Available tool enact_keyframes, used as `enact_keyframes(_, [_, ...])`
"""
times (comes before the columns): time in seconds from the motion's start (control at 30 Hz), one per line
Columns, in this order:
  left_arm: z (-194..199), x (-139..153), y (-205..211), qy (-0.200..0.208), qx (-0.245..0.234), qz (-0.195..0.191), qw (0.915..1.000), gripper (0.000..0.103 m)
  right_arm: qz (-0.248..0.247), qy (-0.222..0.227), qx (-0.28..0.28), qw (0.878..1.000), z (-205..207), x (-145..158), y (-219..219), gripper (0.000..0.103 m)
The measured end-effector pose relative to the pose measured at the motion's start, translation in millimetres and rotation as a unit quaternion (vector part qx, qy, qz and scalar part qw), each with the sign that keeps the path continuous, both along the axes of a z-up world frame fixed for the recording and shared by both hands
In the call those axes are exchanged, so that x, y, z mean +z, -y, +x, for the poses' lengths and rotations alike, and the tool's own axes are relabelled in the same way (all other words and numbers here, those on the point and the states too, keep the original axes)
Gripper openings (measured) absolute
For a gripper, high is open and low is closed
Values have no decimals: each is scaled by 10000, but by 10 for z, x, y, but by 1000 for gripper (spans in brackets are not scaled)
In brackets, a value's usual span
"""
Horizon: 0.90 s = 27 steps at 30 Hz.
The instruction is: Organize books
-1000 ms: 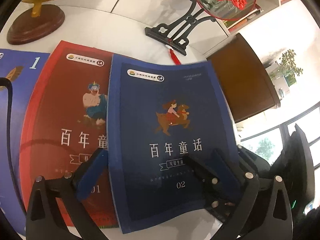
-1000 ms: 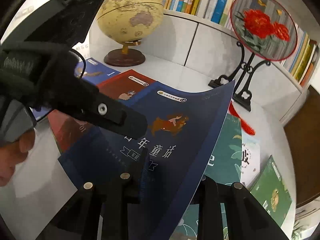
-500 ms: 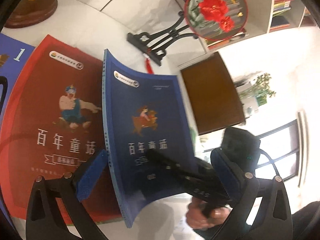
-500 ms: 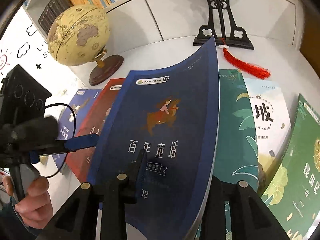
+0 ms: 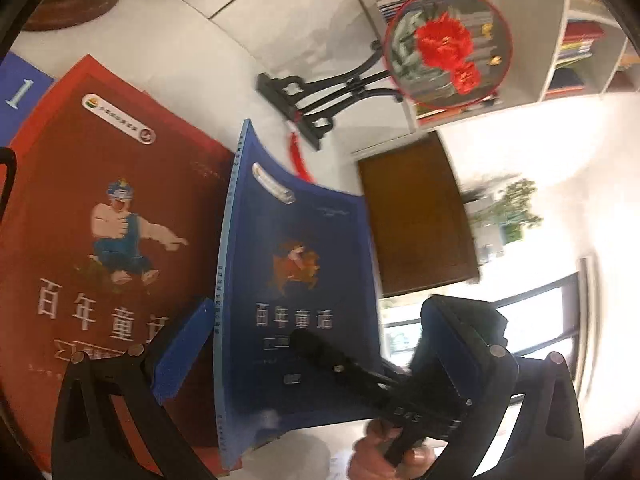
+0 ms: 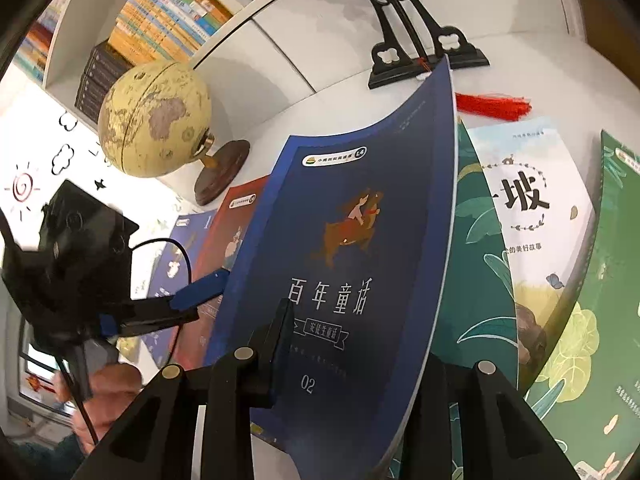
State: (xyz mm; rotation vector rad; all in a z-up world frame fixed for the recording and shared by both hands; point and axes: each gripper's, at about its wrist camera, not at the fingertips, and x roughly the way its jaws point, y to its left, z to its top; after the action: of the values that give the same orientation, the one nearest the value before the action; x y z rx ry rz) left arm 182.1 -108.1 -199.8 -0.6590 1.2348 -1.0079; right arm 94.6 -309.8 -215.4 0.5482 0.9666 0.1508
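My right gripper (image 6: 348,344) is shut on the lower edge of a dark blue book marked 02 (image 6: 352,264) and holds it tilted up off the white table, its cover bowed. The same book (image 5: 296,280) stands on edge in the left wrist view, between the fingers of my left gripper (image 5: 312,344), which is open and does not clamp it. The right gripper's finger (image 5: 340,364) lies across the cover there. A red book marked 01 (image 5: 104,216) lies flat to the left, a blue book marked 1 (image 5: 16,92) beyond it.
A green leaf book (image 6: 476,264), a pale book (image 6: 536,216) and a green book (image 6: 612,320) lie fanned at the right. A globe (image 6: 156,120), a fan stand (image 6: 420,56) with a red tassel (image 6: 492,106) and a bookshelf (image 6: 160,12) stand behind.
The right gripper has lifted the 02 book's right side, tipping it from nearly flat to standing on its spine edge. The left gripper stayed open, and its view swung right.
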Motion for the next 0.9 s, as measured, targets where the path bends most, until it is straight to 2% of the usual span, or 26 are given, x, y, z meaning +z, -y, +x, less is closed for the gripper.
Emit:
enact_keyframes(0.1, [-42, 31, 18, 11, -46, 1, 10000, 101, -66, -46, -75, 9999, 15, 11, -18, 34])
enact_keyframes(0.2, [-27, 27, -76, -350, -43, -537, 9979, 101, -144, -53, -130, 9998, 10, 34, -27, 34])
enact_keyframes(0.27, [-32, 17, -148, -491, 2, -734, 9961, 101, -255, -38, -74, 9996, -11, 58, -50, 34])
enact_keyframes(0.53, [-109, 145, -453, -615, 210, -1034, 9925, 101, -365, 69, 211, 9991, -75, 184, -230, 34])
enact_keyframes(0.63, [-131, 214, -645, -556, 342, -1008, 9928, 101, -390, 246, 351, 9983, -66, 331, -360, 34])
enact_keyframes(0.77, [-159, 418, -1006, -226, 588, -785, 9949, 101, -664, 410, 669, 9947, 21, 509, -691, 34])
enact_keyframes(0.9, [-178, 688, -1521, 145, 881, -729, 9933, 101, -634, 555, 977, 9916, 133, 648, -1137, 34])
